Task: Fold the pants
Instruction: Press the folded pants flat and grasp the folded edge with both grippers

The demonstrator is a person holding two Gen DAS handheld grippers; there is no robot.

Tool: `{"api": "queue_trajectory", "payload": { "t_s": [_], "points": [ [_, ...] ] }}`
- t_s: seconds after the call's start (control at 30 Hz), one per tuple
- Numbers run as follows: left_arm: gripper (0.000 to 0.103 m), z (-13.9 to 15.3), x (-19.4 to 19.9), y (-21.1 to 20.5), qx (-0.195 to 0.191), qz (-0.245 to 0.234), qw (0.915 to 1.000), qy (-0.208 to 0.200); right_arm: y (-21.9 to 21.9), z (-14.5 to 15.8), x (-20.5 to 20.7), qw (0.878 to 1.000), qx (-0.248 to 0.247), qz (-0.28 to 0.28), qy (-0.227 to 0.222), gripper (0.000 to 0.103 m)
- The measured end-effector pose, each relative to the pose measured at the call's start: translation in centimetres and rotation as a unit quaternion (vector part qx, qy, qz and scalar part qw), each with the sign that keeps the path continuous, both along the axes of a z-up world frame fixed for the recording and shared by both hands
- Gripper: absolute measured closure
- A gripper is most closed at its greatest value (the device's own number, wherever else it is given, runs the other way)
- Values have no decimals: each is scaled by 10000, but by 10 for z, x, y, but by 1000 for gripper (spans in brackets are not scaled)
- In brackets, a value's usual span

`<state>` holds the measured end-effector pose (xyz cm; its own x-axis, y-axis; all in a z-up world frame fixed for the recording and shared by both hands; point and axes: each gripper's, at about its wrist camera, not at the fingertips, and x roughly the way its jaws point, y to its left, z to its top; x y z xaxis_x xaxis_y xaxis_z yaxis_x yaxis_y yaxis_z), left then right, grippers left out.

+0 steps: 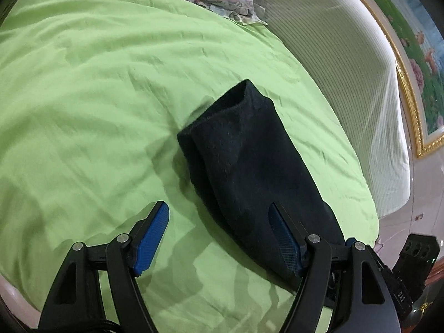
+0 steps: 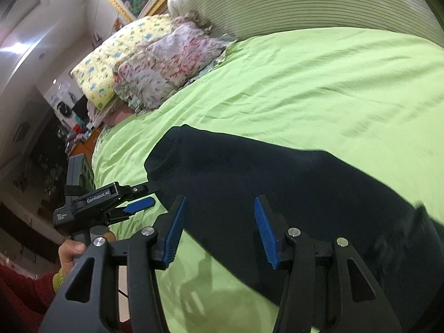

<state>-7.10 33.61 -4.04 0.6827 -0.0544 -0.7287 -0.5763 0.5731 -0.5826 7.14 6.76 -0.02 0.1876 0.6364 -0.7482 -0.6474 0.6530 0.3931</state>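
Note:
Dark navy pants (image 1: 249, 172) lie folded lengthwise in a long strip on the green bed cover (image 1: 97, 97). My left gripper (image 1: 219, 216) is open just above the bed, its right finger over the near end of the pants, holding nothing. In the right wrist view the pants (image 2: 277, 188) run from centre left to lower right. My right gripper (image 2: 219, 211) is open and empty, hovering over the near edge of the pants. The left gripper (image 2: 141, 197) shows there too, open at the pants' left end.
Floral pillows (image 2: 155, 63) lie at the head of the bed. A striped white padded headboard (image 1: 341, 63) curves around the bed's edge. A gold-framed picture (image 1: 416, 69) hangs behind. A cluttered room side (image 2: 41, 152) lies beyond the bed's left edge.

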Motion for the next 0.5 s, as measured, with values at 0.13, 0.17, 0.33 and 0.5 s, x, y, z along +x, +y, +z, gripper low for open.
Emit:
{"api": "queue_trajectory", "payload": {
  "t_s": [0.13, 0.17, 0.33, 0.5],
  "points": [
    [28, -4, 10, 1, -41, -13, 10000, 17, 32, -2, 16, 9991, -209, 352, -74, 51],
    [28, -5, 12, 3, -54, -7, 10000, 23, 40, -3, 21, 9987, -262, 421, -99, 51],
    [28, -8, 12, 6, -88, 6, 10000, -35, 72, -8, 43, 9967, -423, 681, -104, 51],
    [27, -10, 14, 6, 22, -14, 10000, -51, 111, -20, 57, 9896, -693, 1256, -93, 51]
  ]
}}
